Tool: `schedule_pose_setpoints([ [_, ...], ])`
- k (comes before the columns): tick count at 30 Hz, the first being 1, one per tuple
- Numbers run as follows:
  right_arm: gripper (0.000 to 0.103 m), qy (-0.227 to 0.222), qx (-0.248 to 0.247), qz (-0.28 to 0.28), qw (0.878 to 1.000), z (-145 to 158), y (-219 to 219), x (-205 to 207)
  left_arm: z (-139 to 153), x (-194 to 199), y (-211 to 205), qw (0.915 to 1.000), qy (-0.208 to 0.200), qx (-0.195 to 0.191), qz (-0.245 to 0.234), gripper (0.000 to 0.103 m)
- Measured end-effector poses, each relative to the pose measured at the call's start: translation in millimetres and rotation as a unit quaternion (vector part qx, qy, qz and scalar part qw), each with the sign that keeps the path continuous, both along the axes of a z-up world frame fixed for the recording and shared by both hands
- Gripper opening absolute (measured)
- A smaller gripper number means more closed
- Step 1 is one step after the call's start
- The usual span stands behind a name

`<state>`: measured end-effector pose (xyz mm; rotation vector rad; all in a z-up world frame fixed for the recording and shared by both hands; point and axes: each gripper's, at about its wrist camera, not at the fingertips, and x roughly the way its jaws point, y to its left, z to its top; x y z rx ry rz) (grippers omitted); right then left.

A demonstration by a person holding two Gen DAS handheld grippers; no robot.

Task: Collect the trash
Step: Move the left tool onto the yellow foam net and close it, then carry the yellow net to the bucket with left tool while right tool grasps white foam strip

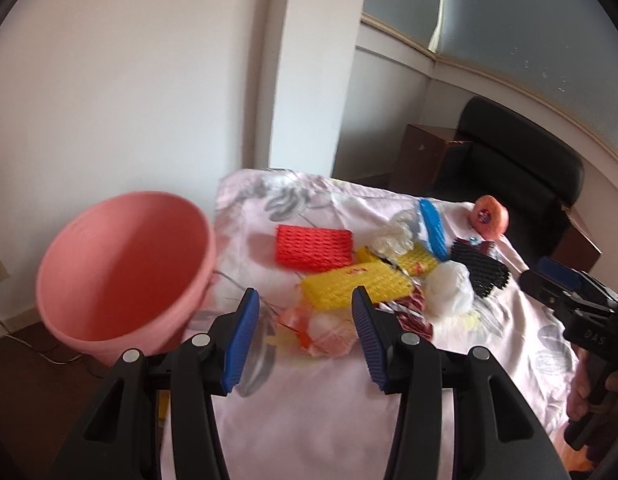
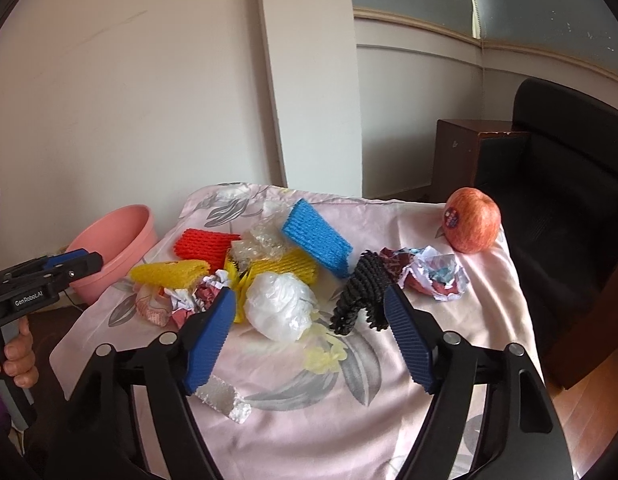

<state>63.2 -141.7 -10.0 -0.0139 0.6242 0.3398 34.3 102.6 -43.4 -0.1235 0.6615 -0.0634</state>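
The trash sits heaped in the middle of the flowered cloth [image 2: 389,420]: red net [image 2: 203,245], yellow net [image 2: 169,273], blue net [image 2: 315,238], a white bag [image 2: 279,310], a black net [image 2: 359,292] and crumpled paper [image 2: 433,276]. The pink bin [image 1: 121,276] stands off the cloth's left edge, mouth tilted toward the heap. An apple [image 2: 473,220] rests well apart at the far right corner and I'd leave it alone.

The right gripper [image 2: 309,340] hangs over the near side of the pile with its fingers wide apart and nothing between them; the white bag and black net lie just ahead. The left gripper [image 1: 305,340] is also apart and empty, nearer the bin, with a pinkish wrapper [image 1: 325,332] showing in its gap.

To do this well, I'd pick one piece, not the heap: come down squarely on the white bag, pinch its bulk not a loose fringe, and lift clear before swinging to the bin, so the nets don't drag along
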Motion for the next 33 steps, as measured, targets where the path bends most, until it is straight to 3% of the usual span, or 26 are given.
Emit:
schedule_pose_setpoints([
  [5, 0.076, 0.004, -0.005, 0.012, 1.000, -3.6, 7.9, -0.2, -9.3, 15.3, -18.2, 0.9993, 0.010, 0.006, -0.036, 0.047],
  [12, 0.076, 0.009, -0.003, 0.010, 1.000, -4.6, 7.3, 2.7, -23.8, 42.7, -25.3, 0.9983, 0.039, 0.006, -0.042, 0.047],
  [15, 0.076, 0.012, -0.003, 0.011, 1.000, -5.5, 7.9, 3.6, -29.4, 45.1, -26.8, 0.9979, 0.047, 0.000, -0.045, 0.032],
  [17, 0.076, 0.013, -0.003, 0.012, 1.000, -6.3, 9.1, 3.9, -32.1, 45.5, -27.1, 0.9977, 0.048, -0.006, -0.048, 0.012],
  [21, 0.076, 0.014, -0.003, 0.017, 1.000, -6.6, 13.0, 3.3, -29.9, 38.3, -27.9, 0.9983, 0.036, -0.010, -0.044, 0.006],
  [27, 0.074, 0.019, 0.000, 0.039, 0.999, -7.0, 21.8, -3.6, -10.8, 18.5, -24.7, 0.9991, 0.002, -0.008, -0.043, 0.005],
  [29, 0.068, 0.036, 0.000, 0.055, 0.998, -10.5, 26.0, -6.1, -3.2, 11.4, -22.1, 0.9991, -0.008, -0.008, -0.041, 0.005],
  [33, 0.068, 0.082, -0.008, 0.091, 0.992, -24.9, 34.3, -13.1, 7.4, -3.3, -15.7, 0.9991, -0.022, -0.014, -0.033, 0.005],
])
